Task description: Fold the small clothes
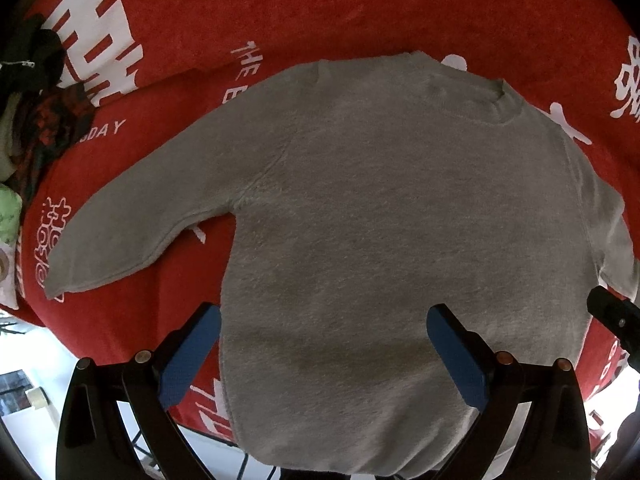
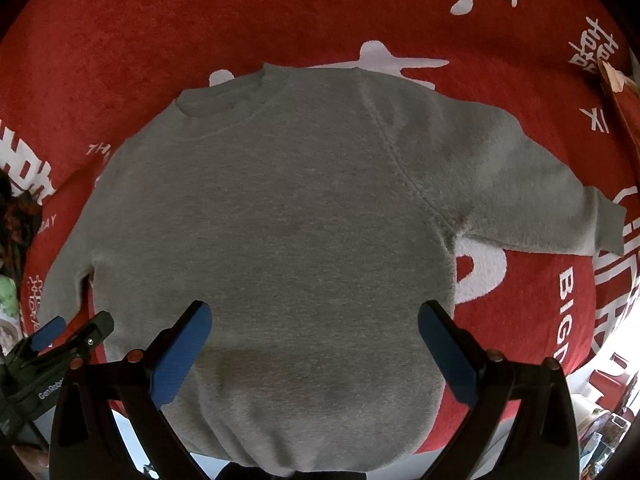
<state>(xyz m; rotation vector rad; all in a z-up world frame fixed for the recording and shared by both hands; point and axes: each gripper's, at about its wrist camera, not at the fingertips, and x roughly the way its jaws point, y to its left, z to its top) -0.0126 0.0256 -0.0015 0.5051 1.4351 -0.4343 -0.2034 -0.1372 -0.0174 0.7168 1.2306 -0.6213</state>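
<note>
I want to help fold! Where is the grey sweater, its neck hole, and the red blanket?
grey sweater (image 1: 380,240): left wrist view, middle of its body.
neck hole (image 2: 224,98): right wrist view, on the ribbed collar.
red blanket (image 2: 200,20): right wrist view, bare red part above the sweater.

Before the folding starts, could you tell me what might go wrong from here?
The grey sweater's hem hangs over the near edge of the red blanket, so a careless pull could drag it off. Both the left claw and the right claw are open, holding nothing; a shallow pinch may slip.

Red blanket (image 1: 360,12) with white lettering; dark patterned clothes pile (image 1: 44,120) at its left edge
</note>
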